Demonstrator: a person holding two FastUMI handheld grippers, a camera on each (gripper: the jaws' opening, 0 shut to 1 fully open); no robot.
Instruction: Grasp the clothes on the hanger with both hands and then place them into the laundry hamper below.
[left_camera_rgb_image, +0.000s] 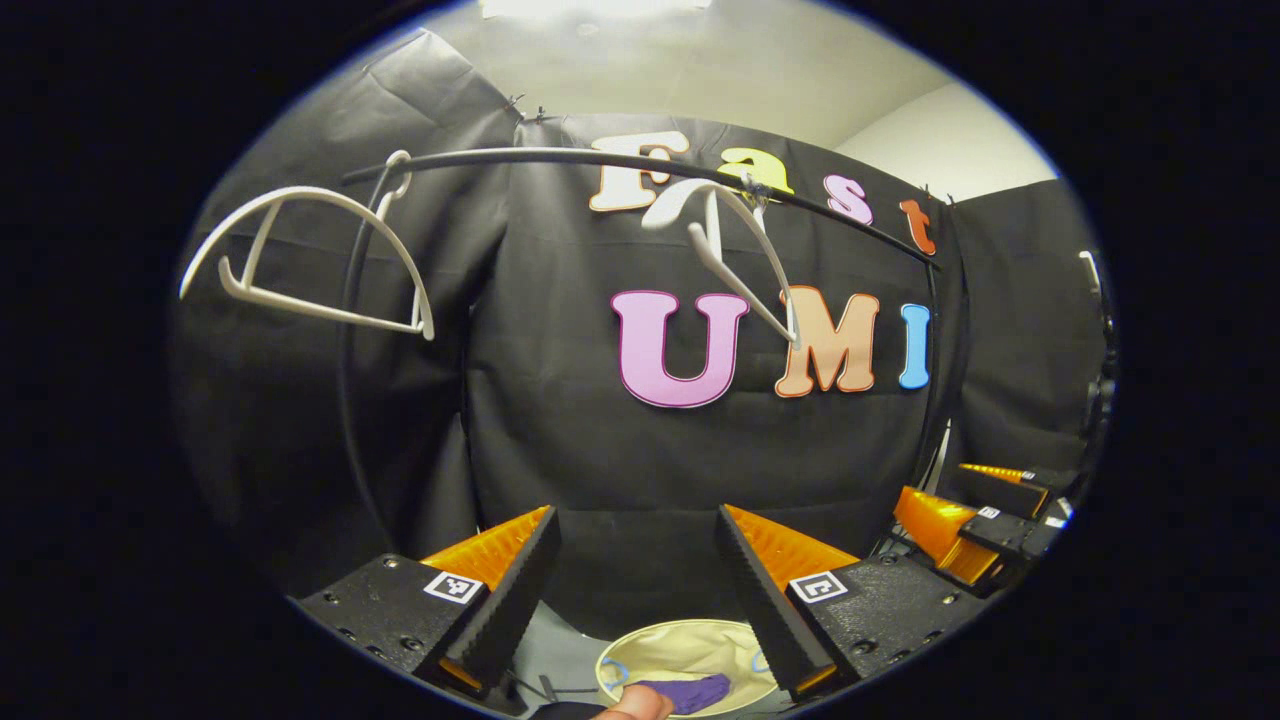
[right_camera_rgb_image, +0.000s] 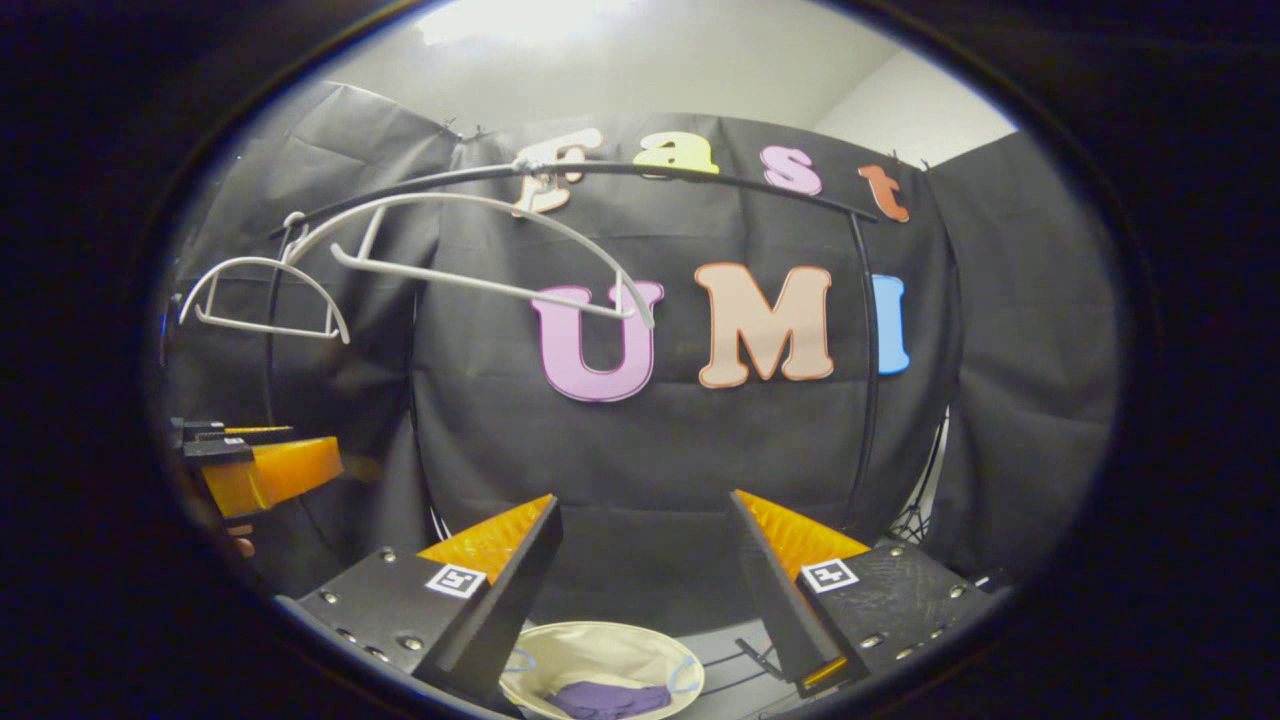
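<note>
Both grippers, left (left_camera_rgb_image: 636, 585) and right (right_camera_rgb_image: 643, 580), are standing spread and empty above the hamper (right_camera_rgb_image: 556, 643), where the purple garment (right_camera_rgb_image: 608, 699) is already lying crumpled; it looks soft and light, best pinched by a fold.

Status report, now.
Both hand-held grippers open, empty. Purple garment in hamper. Hangers bare on rail. Nothing in the way.
</note>
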